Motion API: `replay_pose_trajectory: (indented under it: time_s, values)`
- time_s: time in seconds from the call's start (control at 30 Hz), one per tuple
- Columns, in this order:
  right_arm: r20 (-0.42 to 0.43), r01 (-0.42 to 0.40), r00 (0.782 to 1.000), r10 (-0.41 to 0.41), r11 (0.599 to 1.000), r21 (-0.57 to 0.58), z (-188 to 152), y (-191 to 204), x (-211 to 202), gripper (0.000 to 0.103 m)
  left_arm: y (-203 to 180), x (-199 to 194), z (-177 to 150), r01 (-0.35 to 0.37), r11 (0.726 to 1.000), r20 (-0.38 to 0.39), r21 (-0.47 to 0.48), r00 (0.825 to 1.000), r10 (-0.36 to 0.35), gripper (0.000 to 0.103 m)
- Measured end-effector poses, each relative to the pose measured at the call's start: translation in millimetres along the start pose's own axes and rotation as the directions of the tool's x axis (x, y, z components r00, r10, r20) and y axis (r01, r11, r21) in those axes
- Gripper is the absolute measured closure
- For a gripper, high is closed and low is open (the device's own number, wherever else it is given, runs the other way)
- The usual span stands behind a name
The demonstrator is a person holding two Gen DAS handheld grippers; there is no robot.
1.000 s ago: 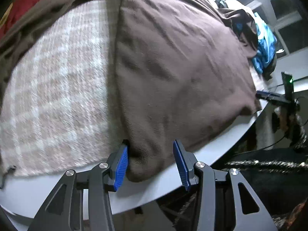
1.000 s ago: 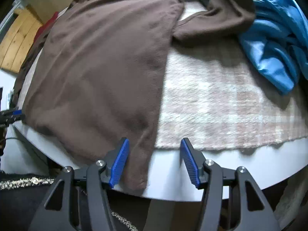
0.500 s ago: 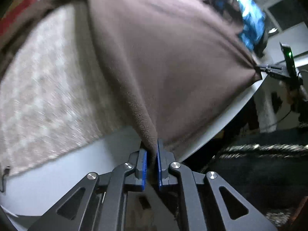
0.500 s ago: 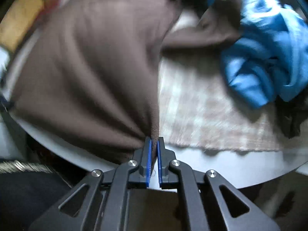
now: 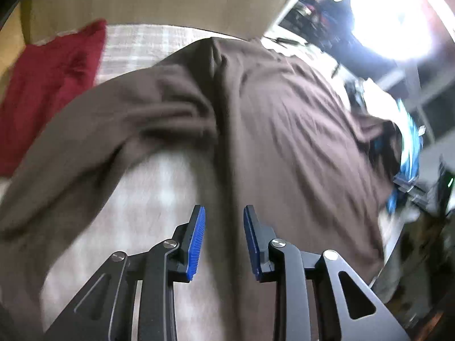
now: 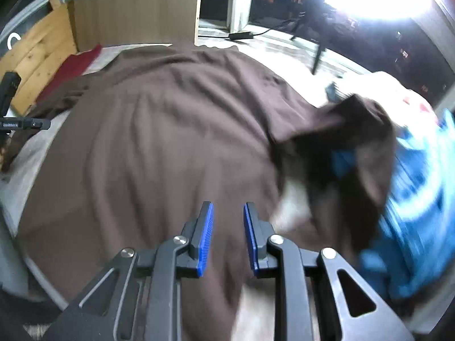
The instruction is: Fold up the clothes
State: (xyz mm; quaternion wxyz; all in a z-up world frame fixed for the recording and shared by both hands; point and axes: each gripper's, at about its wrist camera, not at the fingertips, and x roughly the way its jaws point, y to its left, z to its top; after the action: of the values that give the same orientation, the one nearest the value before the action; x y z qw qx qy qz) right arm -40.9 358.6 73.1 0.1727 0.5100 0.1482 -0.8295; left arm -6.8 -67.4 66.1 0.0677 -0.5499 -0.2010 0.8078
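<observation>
Plaid cloth point(image 5: 159, 199) covers the worktop, and past it I see a wooden panel and a bright window. Across that cloth lies the brown garment point(image 6: 170, 142), its body spread broad and fairly flat, with a sleeve point(image 5: 99, 130) trailing out on the left and another sleeve point(image 6: 355, 142) lifted and blurred on the right, over a blue garment point(image 6: 412, 199). A red garment point(image 5: 48, 91) sits at the far left edge.

My left hand-held gripper point(image 5: 224, 241) hangs above the brown fabric with its blue pads a narrow gap apart and nothing pinched between them. My right hand-held gripper point(image 6: 227, 238) looks the same: a narrow gap, empty, over the garment's body.

I judge I am in the middle of a fold of the brown piece, between grips; motion blur keeps me from saying whether a hem has been laid over. Next I need to choose a sleeve or an edge, lower both pads onto one layer, and pinch cleanly without catching the plaid beneath.
</observation>
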Motion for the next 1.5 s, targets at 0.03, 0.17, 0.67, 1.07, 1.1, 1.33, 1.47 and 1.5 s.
replay_pose_trajectory:
  time_s: [0.03, 0.17, 0.67, 1.07, 1.1, 1.33, 1.47, 1.5]
  values:
    - [-0.01, 0.007, 1.0, -0.007, 1.0, -0.011, 6.9, 3.2, 16.8, 0.081, -1.0, 11.0, 6.9, -0.005, 1.0, 0.005, -0.015, 1.0, 0.005, 0.077]
    - [-0.044, 0.065, 0.997, -0.063, 0.997, 0.029, 29.1, -18.2, 61.4, 0.081, 7.2, 30.4, 21.2, 0.024, 0.995, 0.026, -0.099, 0.999, -0.021, 0.074]
    - [-0.019, 0.021, 1.0, -0.014, 0.869, 0.495, 31.8, -128.9, 60.1, 0.052, 4.8, 61.9, 41.2, -0.013, 0.984, 0.072, -0.177, 0.997, 0.026, 0.083]
    - [-0.075, 0.057, 0.997, -0.027, 0.894, 0.445, 39.6, -117.1, 74.6, 0.096, -0.4, 54.2, 39.9, -0.079, 0.987, 0.105, -0.143, 0.99, 0.094, 0.096]
    - [-0.079, 0.066, 0.996, -0.034, 0.897, 0.438, 40.6, -116.5, 75.0, 0.096, 0.0, 51.4, 39.3, -0.094, 0.985, 0.117, -0.142, 0.987, 0.111, 0.097]
    - [-0.109, 0.123, 0.99, -0.087, 0.916, 0.381, 47.6, -112.4, 77.9, 0.096, 14.9, 54.7, 35.4, -0.13, 0.978, 0.085, -0.162, 0.986, 0.146, 0.097]
    - [-0.125, 0.153, 0.985, -0.116, 0.925, 0.349, 51.2, -109.9, 78.7, 0.08, 18.0, 22.4, 25.6, -0.08, 0.987, 0.09, -0.138, 0.992, 0.093, 0.091]
    - [-0.129, 0.144, 0.986, -0.105, 0.926, 0.349, 48.3, -107.8, 71.5, 0.079, 22.4, 8.1, 17.5, -0.1, 0.986, 0.098, -0.132, 0.989, 0.113, 0.088]
